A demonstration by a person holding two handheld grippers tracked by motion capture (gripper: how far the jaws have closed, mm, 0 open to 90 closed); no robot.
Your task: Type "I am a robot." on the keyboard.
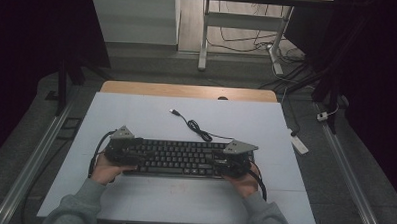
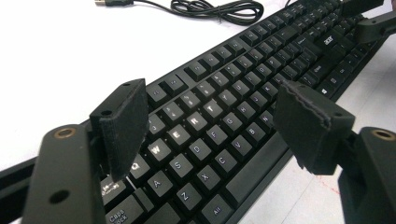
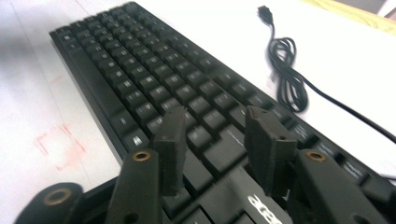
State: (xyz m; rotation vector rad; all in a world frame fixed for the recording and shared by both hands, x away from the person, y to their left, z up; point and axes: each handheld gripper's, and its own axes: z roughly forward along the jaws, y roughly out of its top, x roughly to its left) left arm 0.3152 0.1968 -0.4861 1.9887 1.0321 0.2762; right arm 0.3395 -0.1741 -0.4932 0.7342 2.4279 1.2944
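A black keyboard [image 1: 180, 159] lies lengthwise across the white sheet, near the person's side. Its black cable [image 1: 196, 127] coils behind it and ends in a USB plug [image 1: 174, 111]. My left gripper [image 1: 136, 153] sits at the keyboard's left end. In the left gripper view its jaws stand wide apart above the letter keys [image 2: 196, 126], open [image 2: 212, 100], with nothing pressed between the pads. My right gripper [image 1: 218, 160] sits at the keyboard's right end. Its jaws [image 3: 215, 116] stand apart over the keys [image 3: 140, 70], touching nothing that I can see.
The white sheet [image 1: 136, 115] covers a wooden table whose far edge [image 1: 187, 90] shows. A faint red square [image 3: 58, 142] is drawn on the sheet before the keyboard. A white power strip [image 1: 299, 144] lies on the floor to the right. Desk legs and cables stand beyond the table.
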